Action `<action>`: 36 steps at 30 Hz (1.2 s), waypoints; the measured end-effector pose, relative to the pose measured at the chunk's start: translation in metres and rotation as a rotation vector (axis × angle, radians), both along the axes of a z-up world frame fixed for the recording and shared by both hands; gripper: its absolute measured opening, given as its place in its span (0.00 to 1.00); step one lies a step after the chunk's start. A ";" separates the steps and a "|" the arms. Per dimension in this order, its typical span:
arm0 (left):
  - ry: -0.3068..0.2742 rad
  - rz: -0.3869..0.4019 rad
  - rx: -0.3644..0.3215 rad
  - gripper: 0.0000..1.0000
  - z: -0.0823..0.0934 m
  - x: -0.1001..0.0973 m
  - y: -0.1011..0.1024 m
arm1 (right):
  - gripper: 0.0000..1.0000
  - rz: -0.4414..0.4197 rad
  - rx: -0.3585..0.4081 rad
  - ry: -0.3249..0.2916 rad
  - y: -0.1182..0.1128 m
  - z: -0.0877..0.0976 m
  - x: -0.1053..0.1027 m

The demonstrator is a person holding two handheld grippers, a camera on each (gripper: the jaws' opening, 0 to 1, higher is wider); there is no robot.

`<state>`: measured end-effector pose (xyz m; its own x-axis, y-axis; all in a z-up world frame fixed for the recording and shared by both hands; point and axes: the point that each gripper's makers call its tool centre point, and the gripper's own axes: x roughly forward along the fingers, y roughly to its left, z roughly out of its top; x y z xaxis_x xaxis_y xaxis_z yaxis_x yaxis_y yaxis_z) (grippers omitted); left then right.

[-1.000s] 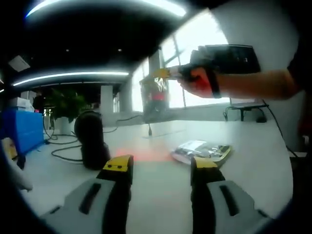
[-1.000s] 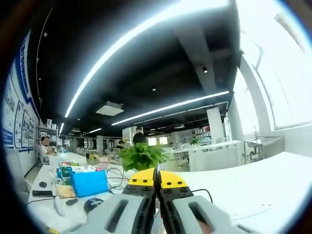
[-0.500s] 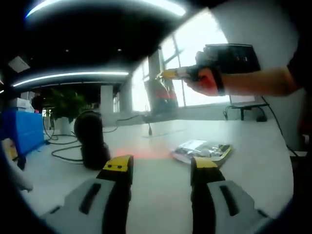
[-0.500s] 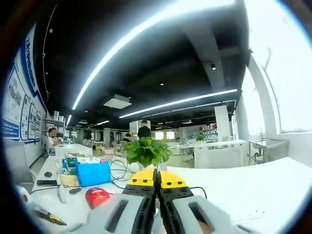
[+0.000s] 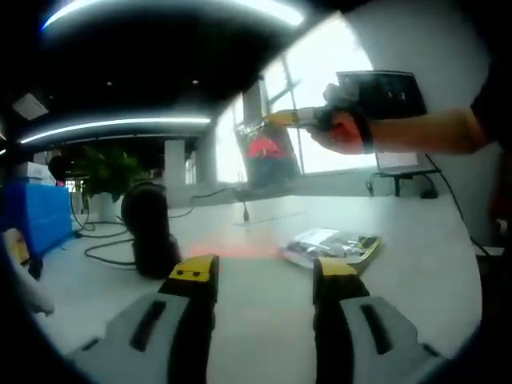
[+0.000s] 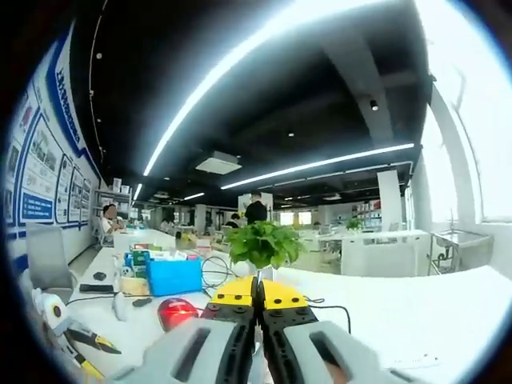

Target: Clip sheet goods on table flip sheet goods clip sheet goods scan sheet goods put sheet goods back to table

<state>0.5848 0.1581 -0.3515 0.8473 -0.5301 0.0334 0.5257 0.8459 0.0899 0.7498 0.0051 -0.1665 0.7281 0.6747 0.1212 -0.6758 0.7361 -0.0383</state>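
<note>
In the left gripper view my left gripper (image 5: 264,270) stands open low over the white table (image 5: 416,264), nothing between its yellow-tipped jaws. Up at the right, a gloved hand (image 5: 340,132) carries my right gripper (image 5: 270,120), shut on the top edge of a clear packet of sheet goods (image 5: 268,158) with red print, which hangs in the air above the table. A black scanner (image 5: 149,228) stands to the left; a red glow (image 5: 232,252) lies on the table. In the right gripper view the jaws (image 6: 258,290) are pressed together, and the scanner's red window (image 6: 178,312) sits below left.
A second packet (image 5: 332,248) lies flat on the table ahead of the left jaws. A blue box (image 6: 174,276), a potted plant (image 6: 266,244), cables (image 5: 104,248) and pliers (image 6: 92,340) crowd the scanner's side. People sit at desks far behind.
The right gripper shifted slightly right and turned the hanging packet, so its red print now faces the scanner side. The right gripper view tipped down, bringing the scanner's red window into sight. The left gripper stayed still.
</note>
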 end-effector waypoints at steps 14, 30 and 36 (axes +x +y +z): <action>-0.002 -0.004 0.011 0.40 0.000 -0.001 -0.001 | 0.00 0.051 -0.059 0.045 -0.016 -0.030 0.011; 0.000 -0.007 0.027 0.39 -0.003 0.000 -0.004 | 0.00 0.164 -0.083 0.074 0.006 -0.054 0.014; -0.003 -0.005 0.030 0.39 -0.002 0.000 -0.004 | 0.00 0.199 -0.103 0.092 0.007 -0.069 0.017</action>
